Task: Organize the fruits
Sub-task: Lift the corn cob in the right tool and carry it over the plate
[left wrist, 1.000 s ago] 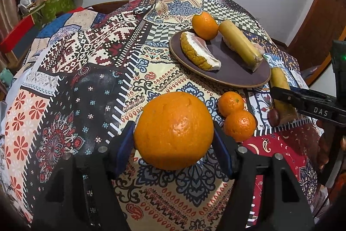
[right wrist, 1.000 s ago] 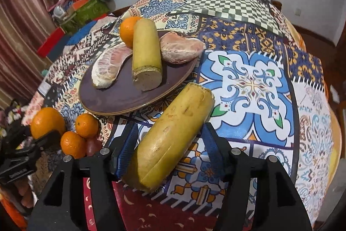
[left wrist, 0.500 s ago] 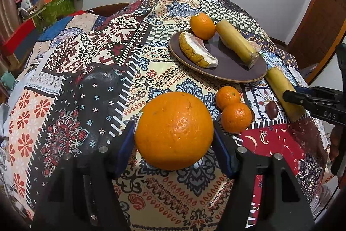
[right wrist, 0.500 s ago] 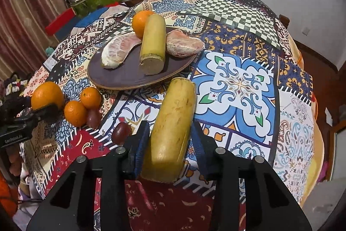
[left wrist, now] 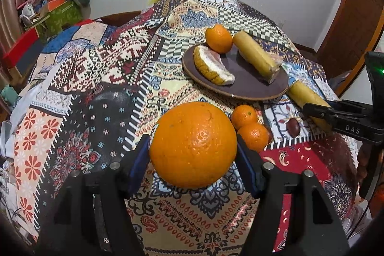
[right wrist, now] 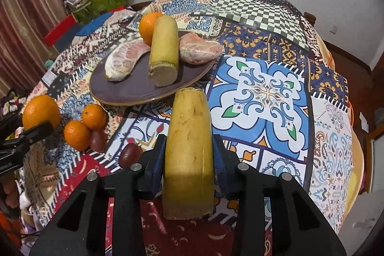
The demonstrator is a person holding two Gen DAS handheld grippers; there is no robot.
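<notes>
Left wrist view: four oranges (left wrist: 193,145), two yellow stalks (left wrist: 256,54), one plate (left wrist: 254,85).

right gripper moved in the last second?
Yes. The right gripper, shut on the yellow stalk piece, has swung so the piece now points straight at the plate and sits higher above the cloth.

left wrist: low over the tabletop's (left wrist: 100,78) near edge, facing the far wall | right wrist: close above its right side, facing far-left | shared: brown plate (left wrist: 252,85) (right wrist: 124,90), small oranges (left wrist: 249,128) (right wrist: 84,126)
</notes>
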